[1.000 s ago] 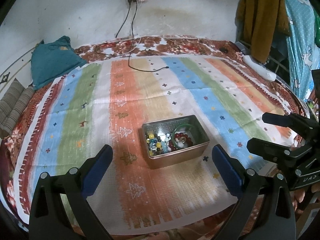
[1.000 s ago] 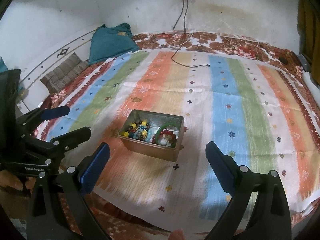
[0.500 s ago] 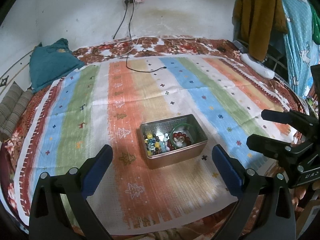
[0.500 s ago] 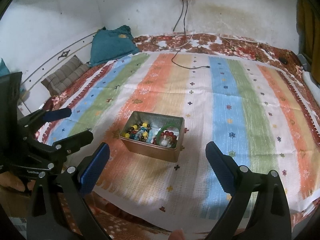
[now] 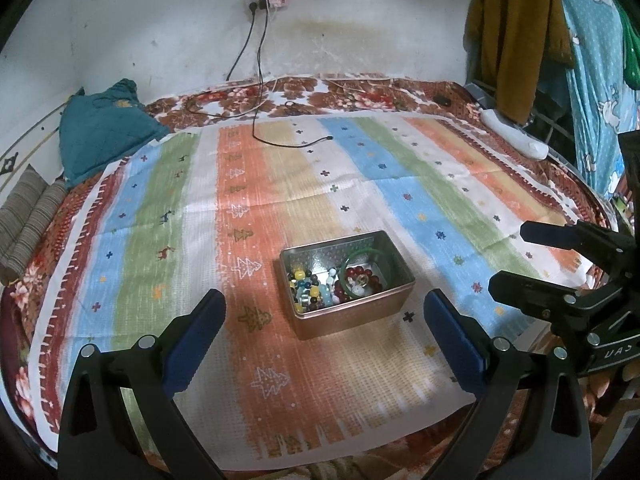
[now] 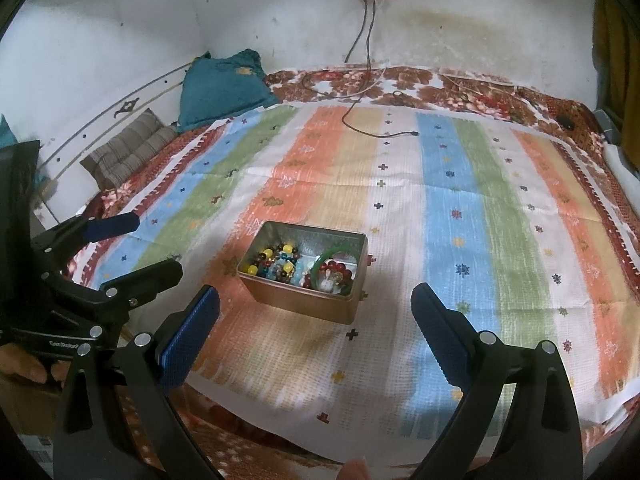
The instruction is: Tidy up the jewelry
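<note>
Jewelry tin (image 5: pixel 352 316) (beads, perhaps bangle) uncovered.

Striped cloth (image 5: pixel 280 184) over bed, metal tin (image 5: pixel 352 320) and cable (image 5: pixel 280 142) on it.

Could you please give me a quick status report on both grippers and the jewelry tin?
Left gripper open, empty. Right gripper open, empty. Metal tin on striped cloth, beads and green bangle inside. Path clear.
</note>
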`<state>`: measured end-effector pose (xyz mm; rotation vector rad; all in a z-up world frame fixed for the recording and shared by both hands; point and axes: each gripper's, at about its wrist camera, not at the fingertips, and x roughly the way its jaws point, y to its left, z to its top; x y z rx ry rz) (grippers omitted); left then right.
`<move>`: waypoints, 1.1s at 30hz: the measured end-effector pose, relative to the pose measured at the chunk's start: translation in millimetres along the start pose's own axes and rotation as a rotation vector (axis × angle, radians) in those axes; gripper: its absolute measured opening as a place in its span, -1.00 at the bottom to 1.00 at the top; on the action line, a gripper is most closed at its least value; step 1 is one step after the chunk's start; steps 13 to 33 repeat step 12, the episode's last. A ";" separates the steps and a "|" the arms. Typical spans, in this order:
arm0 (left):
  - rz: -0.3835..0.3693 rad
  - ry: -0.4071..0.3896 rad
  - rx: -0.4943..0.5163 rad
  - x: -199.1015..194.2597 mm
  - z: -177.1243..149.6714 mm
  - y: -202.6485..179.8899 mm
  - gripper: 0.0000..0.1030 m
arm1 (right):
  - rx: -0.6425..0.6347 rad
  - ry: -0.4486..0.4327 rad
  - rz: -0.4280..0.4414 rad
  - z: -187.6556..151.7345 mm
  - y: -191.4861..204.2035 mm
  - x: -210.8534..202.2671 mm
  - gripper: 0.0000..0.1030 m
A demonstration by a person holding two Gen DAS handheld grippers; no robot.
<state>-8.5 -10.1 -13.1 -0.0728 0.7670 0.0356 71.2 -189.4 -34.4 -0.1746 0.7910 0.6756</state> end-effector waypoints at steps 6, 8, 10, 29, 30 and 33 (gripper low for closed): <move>-0.015 0.001 -0.004 -0.6 0.7 0.7 0.89 | -0.002 -0.007 -0.002 0.1 -0.6 -0.9 0.89; -0.030 0.001 -0.009 -1.7 2.5 0.2 0.89 | -0.002 -0.007 -0.007 0.1 -0.9 -1.9 0.89; -0.025 -0.004 -0.011 -2.5 3.9 -0.7 0.89 | -0.002 -0.009 -0.006 0.8 -1.0 -2.6 0.89; -0.021 -0.007 -0.010 -3.1 4.3 -1.9 0.89 | -0.003 -0.009 -0.005 1.0 -0.4 -2.5 0.89; -0.021 -0.007 -0.010 -3.1 4.3 -1.9 0.89 | -0.003 -0.009 -0.005 1.0 -0.4 -2.5 0.89; -0.021 -0.007 -0.010 -3.1 4.3 -1.9 0.89 | -0.003 -0.009 -0.005 1.0 -0.4 -2.5 0.89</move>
